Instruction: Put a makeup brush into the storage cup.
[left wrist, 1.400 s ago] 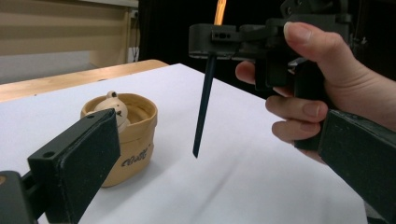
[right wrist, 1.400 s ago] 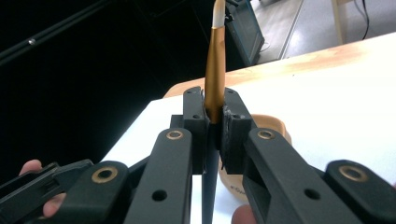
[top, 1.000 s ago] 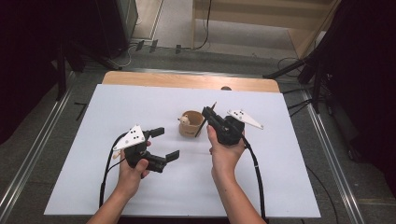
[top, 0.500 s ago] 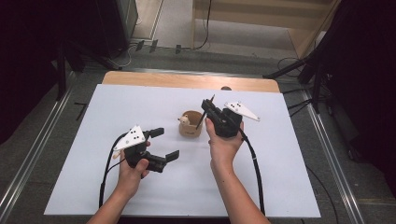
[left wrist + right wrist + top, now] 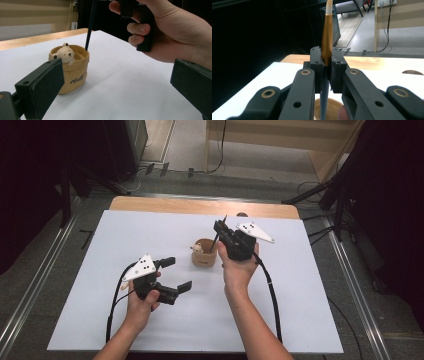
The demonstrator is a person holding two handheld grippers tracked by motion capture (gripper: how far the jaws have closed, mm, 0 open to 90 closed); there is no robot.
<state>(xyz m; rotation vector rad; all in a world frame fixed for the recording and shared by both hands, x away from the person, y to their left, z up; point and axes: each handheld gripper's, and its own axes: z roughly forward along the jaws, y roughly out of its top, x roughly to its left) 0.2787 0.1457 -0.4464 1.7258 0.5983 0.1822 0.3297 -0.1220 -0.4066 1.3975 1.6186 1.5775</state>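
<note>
Right gripper (image 5: pixel 326 71) jaws pinching one paintbrush (image 5: pixel 327 40), left gripper (image 5: pixel 172 274) spread, one bear cup (image 5: pixel 203 253)

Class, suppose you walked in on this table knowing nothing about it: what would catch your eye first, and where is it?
First, the right gripper, raised right of the table's middle, shut on a thin brush whose dark handle end dips into the cup below. That small tan cup, with a bear figure on its rim, stands near the middle of the white table. The left gripper waits with jaws open and nothing between them, nearer the person.
</note>
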